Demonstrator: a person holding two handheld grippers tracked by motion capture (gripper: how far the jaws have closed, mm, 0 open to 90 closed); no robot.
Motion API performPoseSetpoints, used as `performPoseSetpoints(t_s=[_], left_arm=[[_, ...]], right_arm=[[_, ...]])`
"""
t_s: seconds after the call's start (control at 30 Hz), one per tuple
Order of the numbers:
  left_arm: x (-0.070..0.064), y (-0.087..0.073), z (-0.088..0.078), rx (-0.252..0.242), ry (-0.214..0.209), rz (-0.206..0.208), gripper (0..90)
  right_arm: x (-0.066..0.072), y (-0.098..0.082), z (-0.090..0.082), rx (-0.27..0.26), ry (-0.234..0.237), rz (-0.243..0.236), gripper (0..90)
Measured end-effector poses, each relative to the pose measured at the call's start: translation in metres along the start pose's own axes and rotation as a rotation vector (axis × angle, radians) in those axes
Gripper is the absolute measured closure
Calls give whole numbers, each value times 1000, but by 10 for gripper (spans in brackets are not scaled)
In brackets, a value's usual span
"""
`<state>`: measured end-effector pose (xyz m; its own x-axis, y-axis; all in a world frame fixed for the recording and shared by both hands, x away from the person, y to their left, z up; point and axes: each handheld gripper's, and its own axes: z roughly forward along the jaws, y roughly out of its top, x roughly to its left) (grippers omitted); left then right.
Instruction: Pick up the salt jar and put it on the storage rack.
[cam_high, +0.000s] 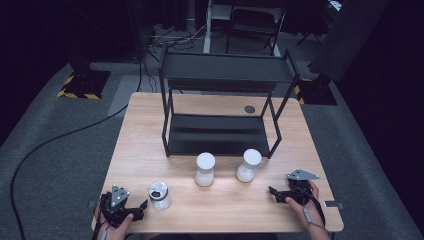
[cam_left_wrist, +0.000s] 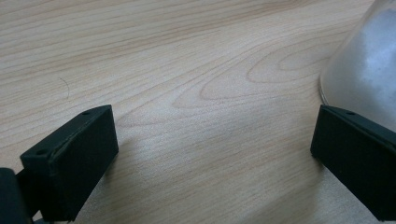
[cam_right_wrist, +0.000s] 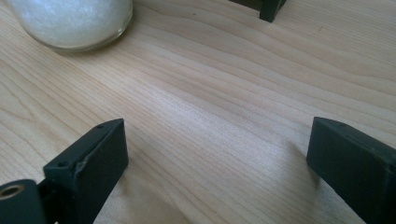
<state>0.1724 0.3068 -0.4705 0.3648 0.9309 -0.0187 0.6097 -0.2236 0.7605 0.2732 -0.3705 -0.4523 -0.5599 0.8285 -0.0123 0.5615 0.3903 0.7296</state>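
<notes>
Three glass jars stand on the wooden table (cam_high: 150, 130). Two have white lids: the middle jar (cam_high: 205, 169) and the right jar (cam_high: 248, 165), both just in front of the black two-tier rack (cam_high: 220, 100). A third jar (cam_high: 159, 195) with a shiny top stands at the front left. My left gripper (cam_high: 140, 210) rests low beside that jar, open, with bare wood between its jaws; the jar's clear wall (cam_left_wrist: 369, 60) rises just beyond the right jaw. My right gripper (cam_high: 274, 195) is open at the front right, short of the right jar (cam_right_wrist: 74, 21).
The rack's lower shelf (cam_high: 215, 135) and upper shelf (cam_high: 225, 67) hold nothing. One rack foot (cam_right_wrist: 271, 9) shows ahead of my right gripper. A small dark disc (cam_high: 249, 109) sits in the tabletop behind the rack. Cables (cam_high: 60, 137) run over the grey floor at the left.
</notes>
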Motion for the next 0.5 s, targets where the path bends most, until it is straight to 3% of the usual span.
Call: performPoseSetpoints(t_s=[0.33,0.5], left_arm=[[5,-2,-4,-9,-10,-4,60],[7,-1,-10,-50,-26,-12,64]], right_arm=[[0,0,0,0,0,0,53],[0,0,0,0,0,0,53]])
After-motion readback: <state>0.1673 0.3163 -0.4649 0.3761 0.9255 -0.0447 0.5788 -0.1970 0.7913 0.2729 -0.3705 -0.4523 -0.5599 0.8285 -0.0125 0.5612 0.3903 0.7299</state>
